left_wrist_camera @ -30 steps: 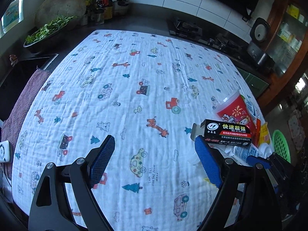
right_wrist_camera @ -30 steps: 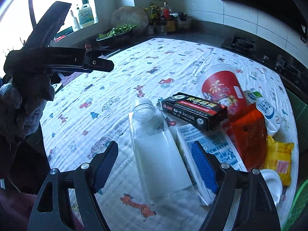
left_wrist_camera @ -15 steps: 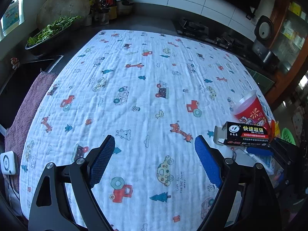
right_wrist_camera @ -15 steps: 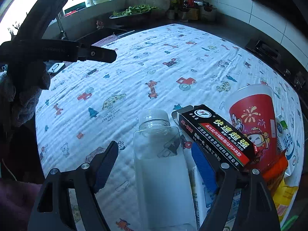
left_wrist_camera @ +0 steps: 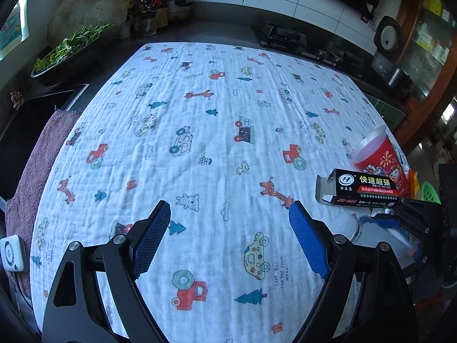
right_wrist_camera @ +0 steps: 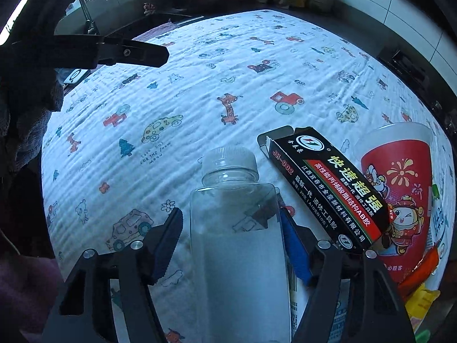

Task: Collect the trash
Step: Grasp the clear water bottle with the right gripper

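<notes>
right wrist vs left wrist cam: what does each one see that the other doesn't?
Right wrist only: the right claw, just closing around the clear bottle, the pads about at its sides; a yellow packet.
Left wrist only: the left claw, open over bare cloth; a rice cooker.
Both: the black glue box, red cup, printed cloth.

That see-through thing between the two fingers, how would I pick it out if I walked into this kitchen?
Find the white cartoon-printed cloth spread over the counter, then the pile of rubbish at one edge of it. The clear plastic bottle with a white screw cap lies there, beside a black cardboard glue box and a red paper cup. It alone is see-through and has no printing.
</notes>
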The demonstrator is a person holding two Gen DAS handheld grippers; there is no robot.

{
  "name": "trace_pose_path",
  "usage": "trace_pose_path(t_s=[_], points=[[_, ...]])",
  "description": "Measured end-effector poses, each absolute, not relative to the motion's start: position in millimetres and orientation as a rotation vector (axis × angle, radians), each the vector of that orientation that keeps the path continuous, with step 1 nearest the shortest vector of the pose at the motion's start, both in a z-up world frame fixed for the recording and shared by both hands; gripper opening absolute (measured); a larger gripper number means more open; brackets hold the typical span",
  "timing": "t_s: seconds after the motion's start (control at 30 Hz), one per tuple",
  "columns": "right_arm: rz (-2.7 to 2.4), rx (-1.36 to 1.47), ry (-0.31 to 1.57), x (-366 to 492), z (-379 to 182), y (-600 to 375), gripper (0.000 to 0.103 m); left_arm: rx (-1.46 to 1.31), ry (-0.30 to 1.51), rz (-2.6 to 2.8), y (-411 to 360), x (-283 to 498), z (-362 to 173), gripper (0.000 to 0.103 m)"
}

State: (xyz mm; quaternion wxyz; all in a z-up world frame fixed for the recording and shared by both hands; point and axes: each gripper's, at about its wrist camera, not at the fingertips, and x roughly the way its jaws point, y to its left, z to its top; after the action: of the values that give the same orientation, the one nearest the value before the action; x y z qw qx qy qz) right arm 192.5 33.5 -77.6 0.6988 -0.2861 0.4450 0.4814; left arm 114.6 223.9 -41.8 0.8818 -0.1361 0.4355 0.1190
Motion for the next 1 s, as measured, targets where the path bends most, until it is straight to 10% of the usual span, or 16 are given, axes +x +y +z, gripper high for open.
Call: trace_pose_path(t_s=[1.0], points=[[0.842, -0.241, 0.89, 155, -4, -119, 0.053, 0.223, 0.9, -0.506, 96, 191, -56, 0.089]])
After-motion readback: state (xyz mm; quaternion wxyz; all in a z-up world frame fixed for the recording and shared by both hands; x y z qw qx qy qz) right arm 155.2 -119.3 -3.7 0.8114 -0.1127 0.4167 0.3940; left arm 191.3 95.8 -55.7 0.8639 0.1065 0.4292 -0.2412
